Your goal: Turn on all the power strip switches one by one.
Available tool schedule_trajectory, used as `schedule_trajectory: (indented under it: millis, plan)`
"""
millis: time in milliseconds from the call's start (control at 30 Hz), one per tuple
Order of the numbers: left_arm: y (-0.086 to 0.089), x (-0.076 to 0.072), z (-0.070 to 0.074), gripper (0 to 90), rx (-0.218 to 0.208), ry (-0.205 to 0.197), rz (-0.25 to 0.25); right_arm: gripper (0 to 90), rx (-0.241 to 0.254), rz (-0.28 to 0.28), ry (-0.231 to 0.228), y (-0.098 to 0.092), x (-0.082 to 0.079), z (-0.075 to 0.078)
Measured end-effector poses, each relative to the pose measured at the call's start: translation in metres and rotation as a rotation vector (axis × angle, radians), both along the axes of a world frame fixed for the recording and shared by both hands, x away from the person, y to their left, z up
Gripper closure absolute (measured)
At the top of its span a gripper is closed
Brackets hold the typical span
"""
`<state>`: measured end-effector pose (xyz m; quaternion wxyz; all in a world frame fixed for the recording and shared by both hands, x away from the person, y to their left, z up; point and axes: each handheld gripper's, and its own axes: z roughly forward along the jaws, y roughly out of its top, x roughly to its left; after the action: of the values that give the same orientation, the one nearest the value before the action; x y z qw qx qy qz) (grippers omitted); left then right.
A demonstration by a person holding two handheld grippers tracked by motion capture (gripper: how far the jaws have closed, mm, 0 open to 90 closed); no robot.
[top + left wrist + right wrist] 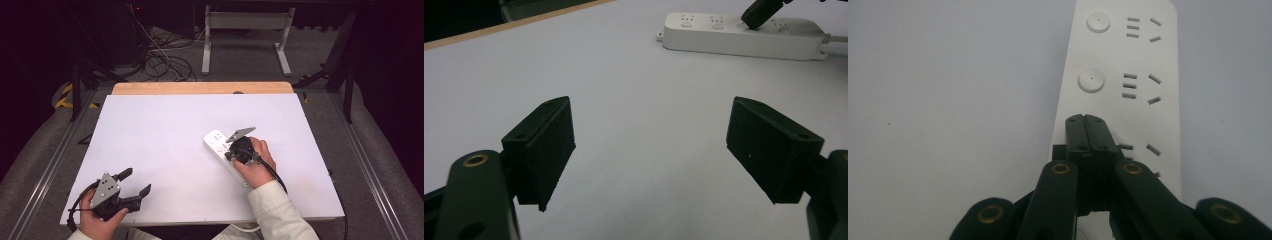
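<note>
A person is working at a white table (pixel 165 150) with a two-jaw gripper in each hand. The right gripper (pixel 1086 120), its jaws pressed fully together with nothing between them, is pointing down onto a white power strip (pixel 220 150), the joined tips sitting over the strip's top face beside its third socket group; whether the tips are touching the plastic cannot be told. In the right gripper view the strip is running straight ahead of the jaws, its long axis almost in line with them and tilting slightly to the right as it recedes, with two round buttons (pixel 1091 81) and their socket slots lying beyond the tips and the rounded far end pointing away. In the high view the strip is lying flat under the right gripper (pixel 231 148), its long axis slanting from that free end, up and to the left of the gripper, back toward the person's sleeve (pixel 277 210). The left gripper (pixel 134 185) is hovering near the front left corner of the table, well apart from the strip, its jaws standing wide apart and holding nothing. In the left gripper view the power strip (pixel 739 40) is lying far ahead and to the right of those jaws, stretched crosswise.
</note>
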<state>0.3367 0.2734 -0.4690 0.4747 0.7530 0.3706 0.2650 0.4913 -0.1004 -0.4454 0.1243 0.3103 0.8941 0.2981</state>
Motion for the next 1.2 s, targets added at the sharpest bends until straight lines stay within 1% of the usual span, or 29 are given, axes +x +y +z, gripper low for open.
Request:
schedule_trajectory:
  millis: [100,300,367,400,433,533,600,700,733,767,833,867,900,967,1000,1067,1200]
  plan:
    - [0.0,0.0,0.0,19.8,-0.008,0.001,0.002,90.0,-0.013,-0.002,-0.011,0.002,-0.001,0.0]
    - [0.0,0.0,0.0,19.8,-0.003,-0.002,0.001,90.0,-0.028,-0.007,-0.016,0.004,-0.002,0.0]
    - [0.0,0.0,0.0,19.8,-0.002,-0.003,0.001,90.0,-0.026,-0.007,-0.01,0.004,-0.002,-0.001]
    - [0.0,0.0,0.0,19.8,-0.01,0.002,0.001,90.0,-0.023,-0.008,-0.006,0.003,-0.002,-0.001]
    - [0.0,0.0,0.0,19.8,-0.004,-0.001,0.001,90.0,-0.02,-0.011,-0.003,0.003,-0.001,-0.001]
    - [0.0,-0.001,0.0,19.8,-0.01,0.0,0.001,90.0,-0.022,-0.01,-0.008,0.003,-0.002,-0.002]
    - [0.0,0.0,0.0,19.8,-0.005,-0.003,0.0,90.0,-0.03,-0.012,-0.012,0.004,-0.003,-0.002]
    - [0.0,0.0,0.001,19.8,-0.004,-0.006,0.002,90.0,-0.026,-0.007,-0.012,0.003,-0.002,-0.001]
    - [0.0,-0.001,0.0,19.8,-0.01,-0.003,0.003,90.0,-0.008,-0.003,-0.022,0.002,-0.002,0.0]
    - [0.001,0.0,0.001,19.8,-0.01,-0.003,0.001,90.0,0.006,-0.01,-0.044,0.001,-0.004,0.003]
    - [0.001,0.0,0.001,19.8,-0.01,-0.001,-0.001,90.0,0.053,-0.008,-0.094,-0.001,-0.008,0.011]
    - [0.001,0.001,0.0,19.8,-0.008,0.0,0.001,90.0,0.082,-0.004,-0.101,-0.002,-0.009,0.016]
    - [0.001,0.001,0.0,19.8,-0.011,0.003,0.0,90.0,0.098,0.0,-0.104,-0.003,-0.011,0.02]
    - [0.001,0.001,-0.001,19.8,-0.018,0.009,0.0,90.0,0.105,0.005,-0.132,-0.003,-0.014,0.025]
    - [0.001,0.001,0.0,19.8,-0.008,0.004,-0.002,90.0,0.112,0.01,-0.134,-0.003,-0.015,0.026]
    - [0.001,0.001,0.0,19.9,-0.008,0.003,-0.001,90.0,0.122,0.01,-0.131,-0.003,-0.015,0.027]
    - [0.001,0.001,0.0,19.8,-0.008,0.002,0.0,90.0,0.124,0.001,-0.128,-0.003,-0.015,0.027]
